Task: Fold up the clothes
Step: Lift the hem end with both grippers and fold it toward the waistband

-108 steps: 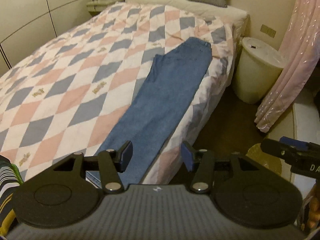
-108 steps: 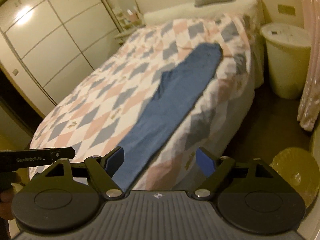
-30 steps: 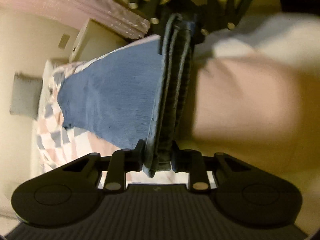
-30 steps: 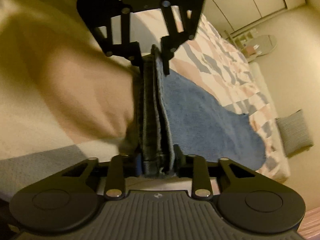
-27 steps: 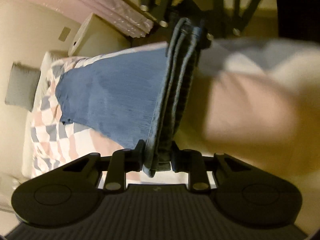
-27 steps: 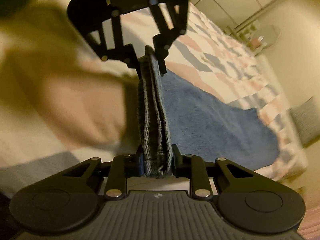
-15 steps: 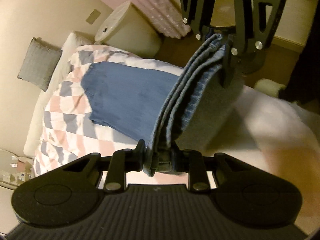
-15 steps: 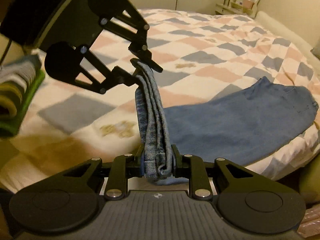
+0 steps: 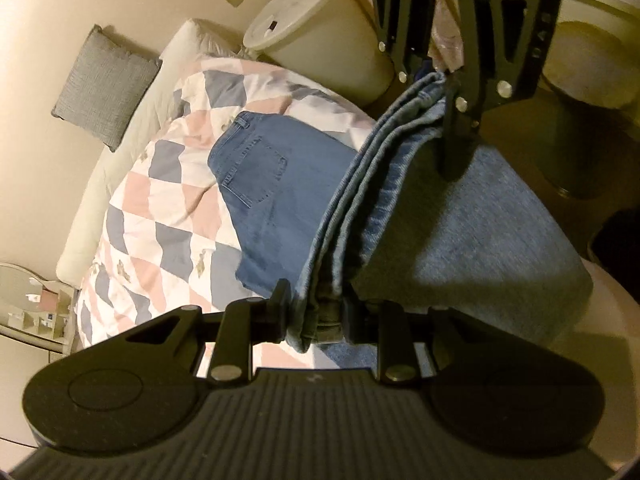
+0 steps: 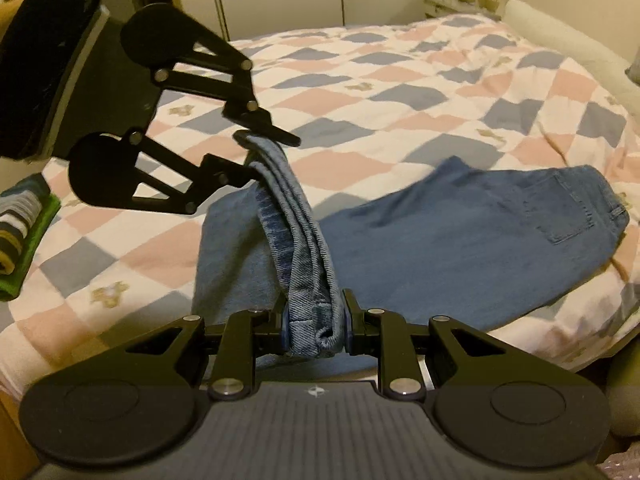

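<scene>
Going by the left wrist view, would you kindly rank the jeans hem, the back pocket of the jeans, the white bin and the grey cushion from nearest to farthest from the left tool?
1. Jeans hem: clamped in the left tool.
2. Back pocket: ahead, on the quilt.
3. and 4. White bin, beyond the bed's edge, upper centre, and grey cushion, far left against the wall: too close to call.

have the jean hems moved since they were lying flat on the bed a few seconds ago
Yes. The hems are off the quilt, lifted and carried toward the waistband, clamped in the right claw and left claw.
</scene>
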